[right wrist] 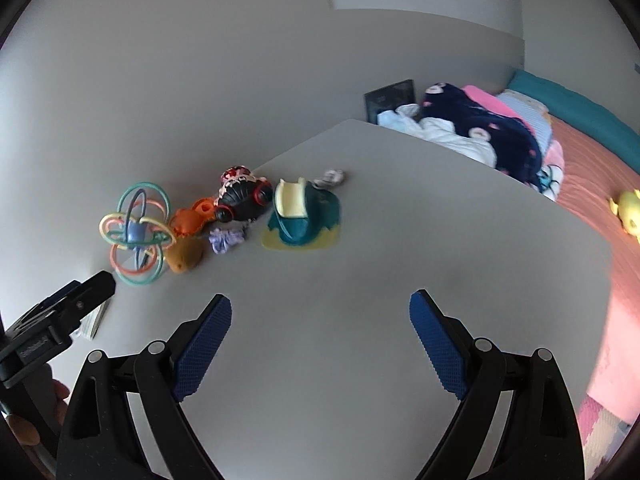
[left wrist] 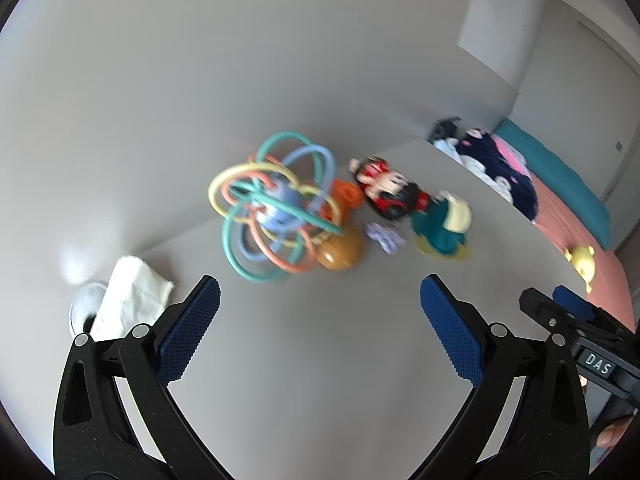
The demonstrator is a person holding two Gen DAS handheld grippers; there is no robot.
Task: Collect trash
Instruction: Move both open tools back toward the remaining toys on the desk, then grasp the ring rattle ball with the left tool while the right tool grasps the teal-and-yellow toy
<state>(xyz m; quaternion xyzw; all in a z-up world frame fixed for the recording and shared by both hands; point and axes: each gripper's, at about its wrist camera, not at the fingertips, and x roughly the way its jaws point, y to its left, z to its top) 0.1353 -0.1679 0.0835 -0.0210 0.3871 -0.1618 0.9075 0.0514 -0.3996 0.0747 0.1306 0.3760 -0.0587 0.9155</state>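
My left gripper (left wrist: 320, 300) sits closest, blue pads (left wrist: 192, 332) spread wide with nothing but bare table (left wrist: 320, 360) between them. Same story on the right gripper (right wrist: 320, 312): pads (right wrist: 204, 344) flung apart, empty, hovering over grey tabletop. The trash, then: a white crumpled tissue (left wrist: 128, 300) lies at the table's left edge, just beyond my left finger, resting against a white round thing (left wrist: 84, 304) that I can't make out (too blurred). There's also a small lilac scrap (right wrist: 226, 239) in among the toys, and a pale crumpled bit (right wrist: 330, 178) farther back near the table's far edge. The toys cluster along the wall side: a ball of coloured loops (left wrist: 272, 212), an orange toy (right wrist: 192, 216) and a brown one (right wrist: 186, 258) touching it, a black-and-red doll (right wrist: 244, 198), then a teal slide toy (right wrist: 302, 216) just beside that. Past the table, a bed (right wrist: 592, 184) with a pink cover holds a heap of clothes (right wrist: 480, 128) and a yellow plush (right wrist: 628, 208). Neither gripper touches anything.
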